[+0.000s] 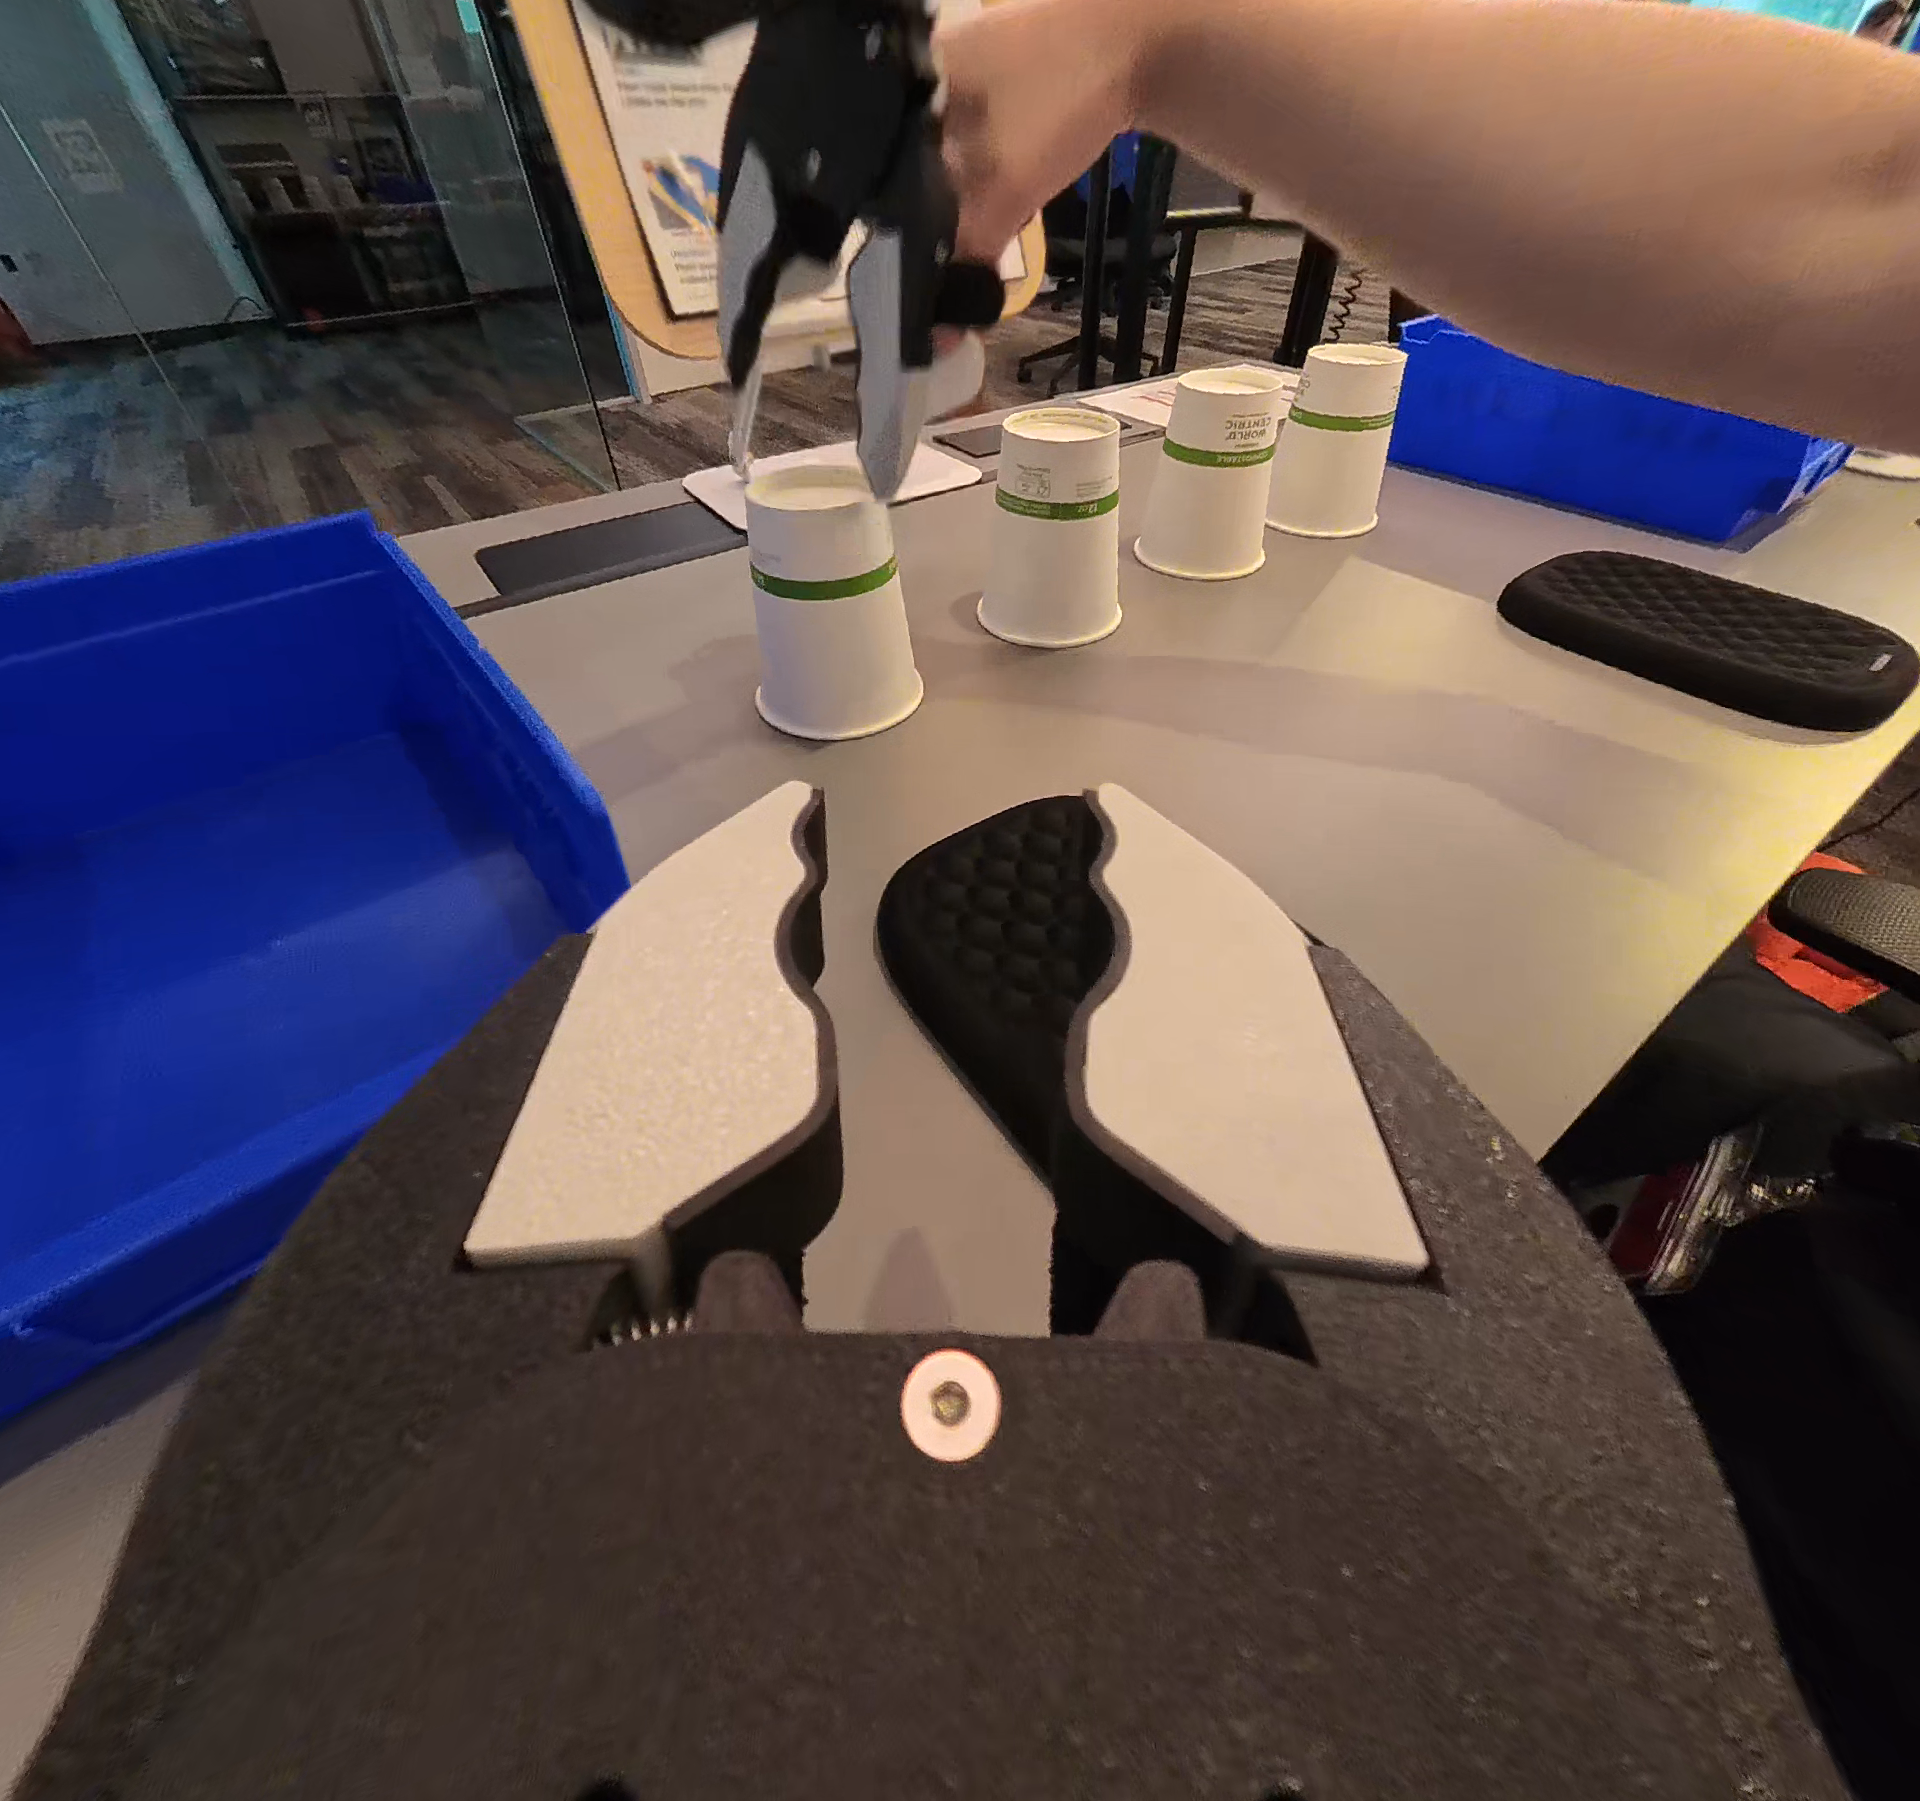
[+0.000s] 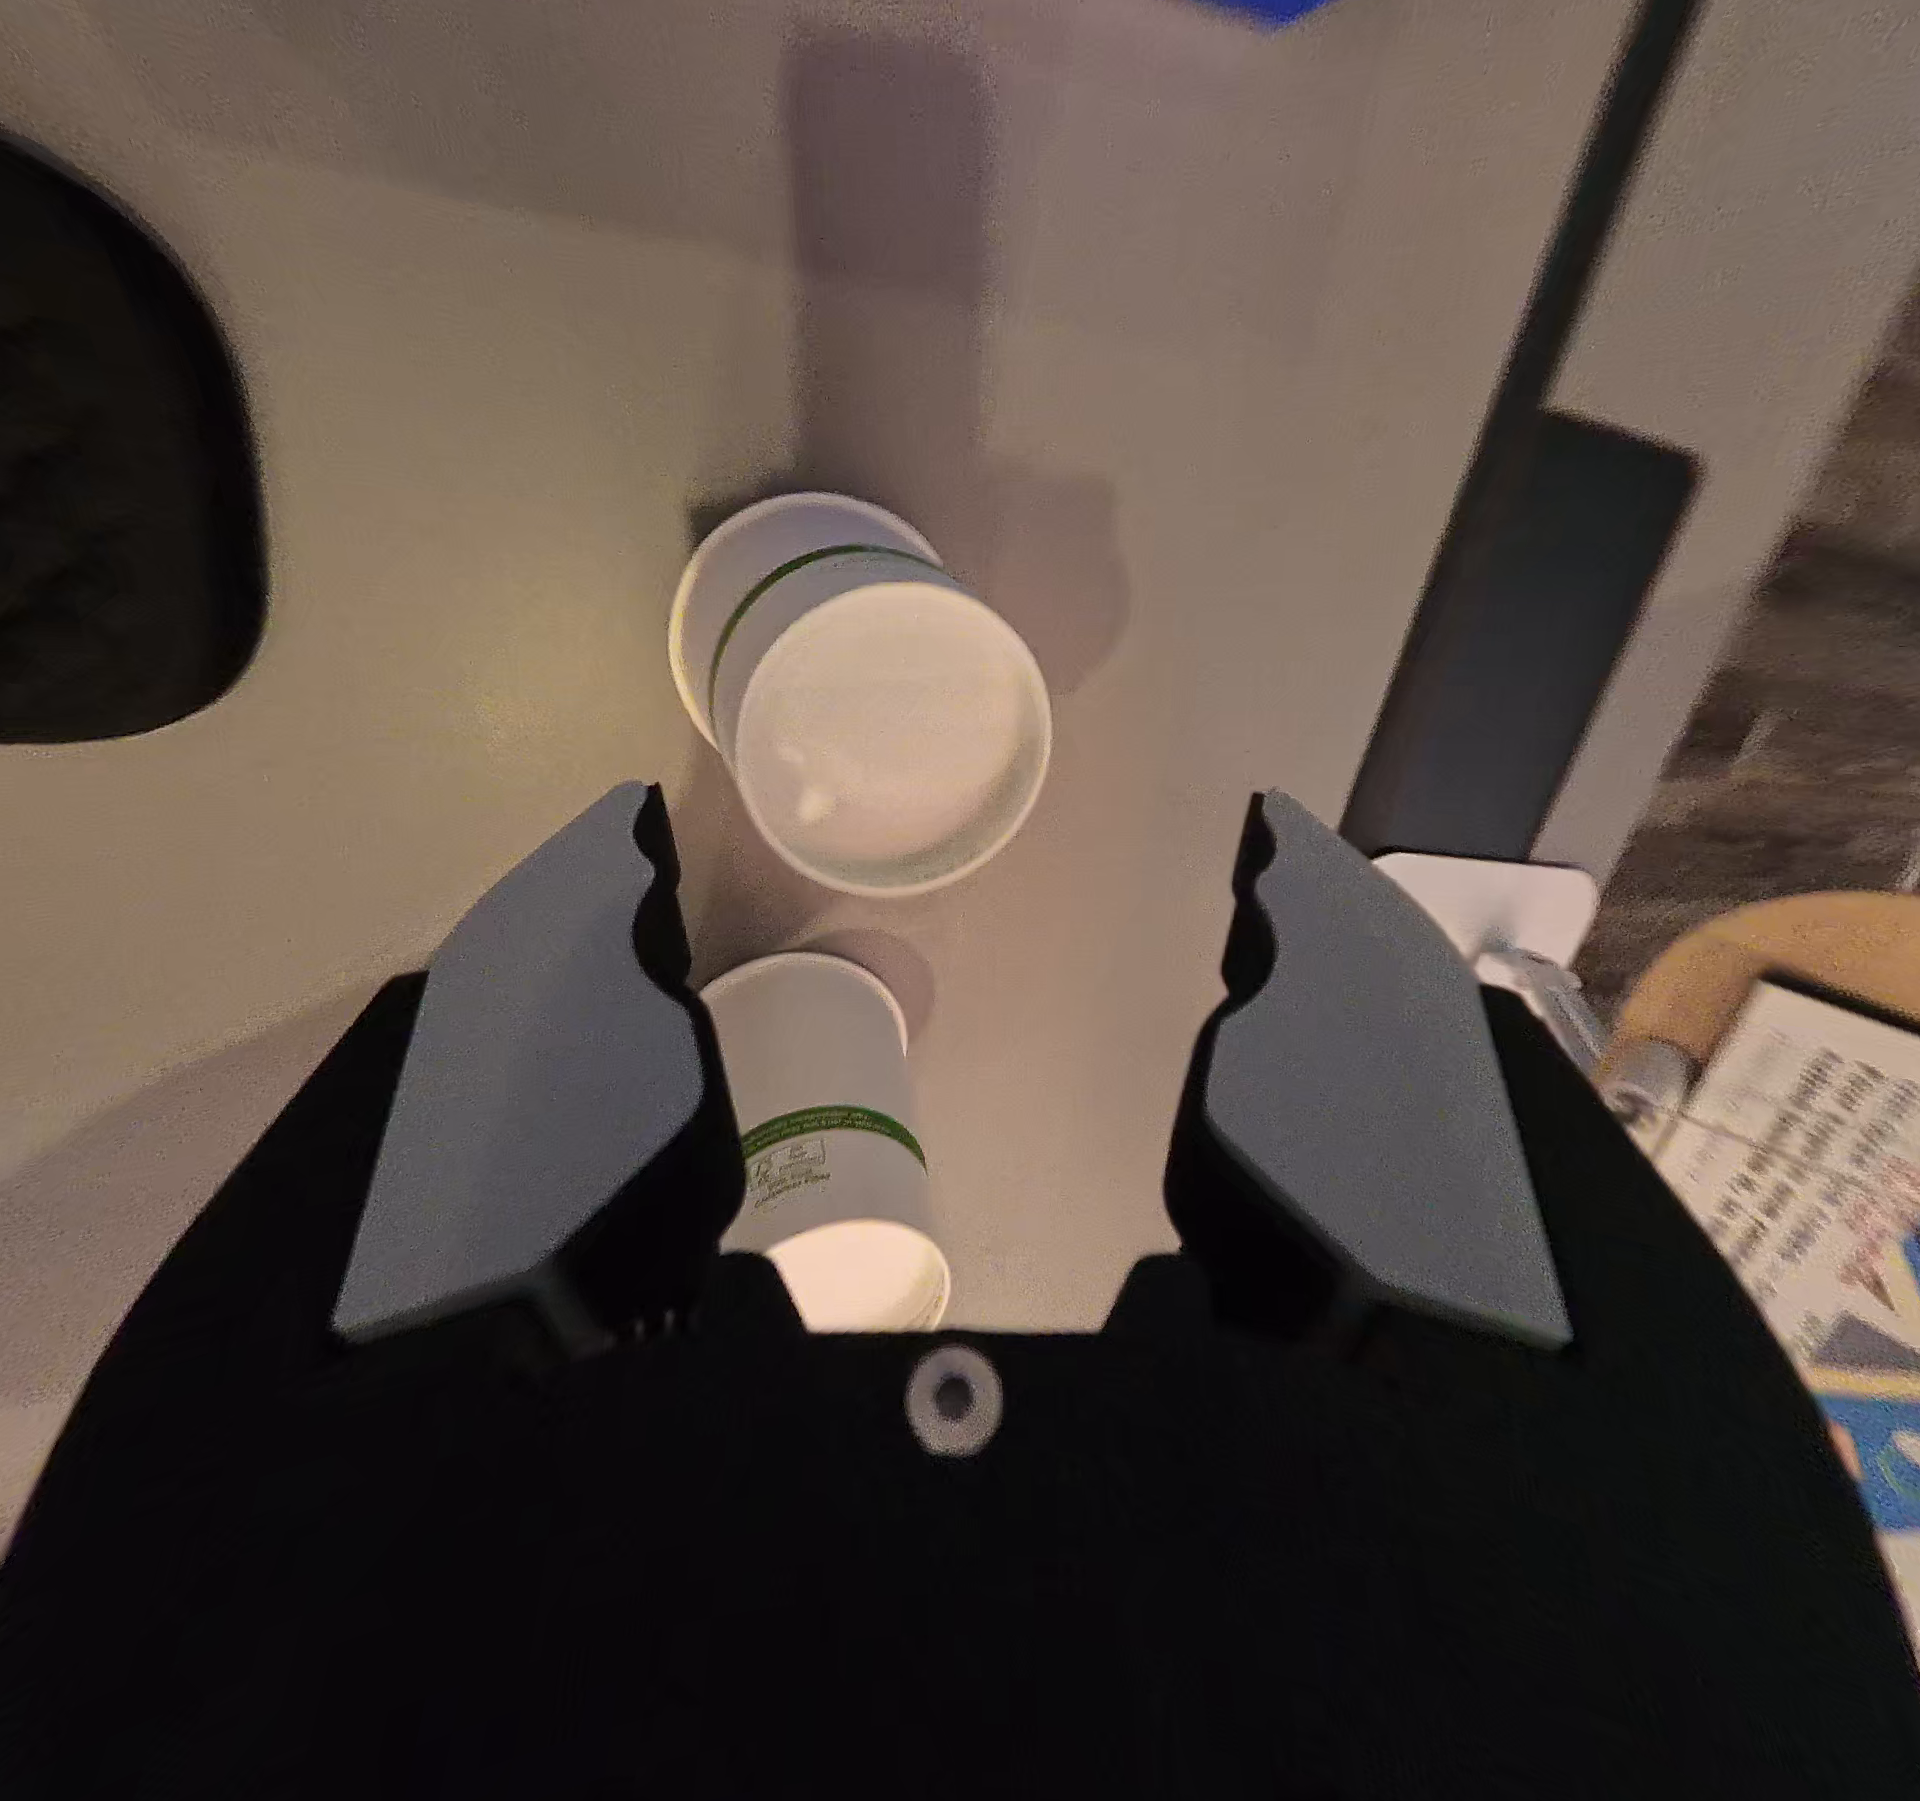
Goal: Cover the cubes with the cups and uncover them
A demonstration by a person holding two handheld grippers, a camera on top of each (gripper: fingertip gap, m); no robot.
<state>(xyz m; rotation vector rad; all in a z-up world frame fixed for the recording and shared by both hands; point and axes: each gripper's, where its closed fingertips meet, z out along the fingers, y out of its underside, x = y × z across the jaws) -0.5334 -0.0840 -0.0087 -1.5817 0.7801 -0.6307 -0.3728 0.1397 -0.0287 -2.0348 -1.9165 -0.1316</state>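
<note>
Several white paper cups with green bands stand upside down in a row on the grey table (image 1: 1299, 775). The nearest cup (image 1: 834, 608) is at the left of the row, then a second cup (image 1: 1055, 530), a third cup (image 1: 1210, 473) and a fourth cup (image 1: 1338, 442). No cubes show. My right gripper (image 1: 810, 463) hangs open just above the nearest cup, held by a hand. In the right wrist view, my right gripper (image 2: 951, 816) is open above that cup (image 2: 883, 712), with the second cup (image 2: 831, 1128) below. My left gripper (image 1: 951, 801) is open and empty, low over the table's near part.
A blue bin (image 1: 260, 899) stands at the left beside my left gripper. Another blue bin (image 1: 1600, 432) is at the back right. A black wrist rest (image 1: 1704, 639) lies at the right, and another black pad (image 1: 997, 920) lies under my left gripper.
</note>
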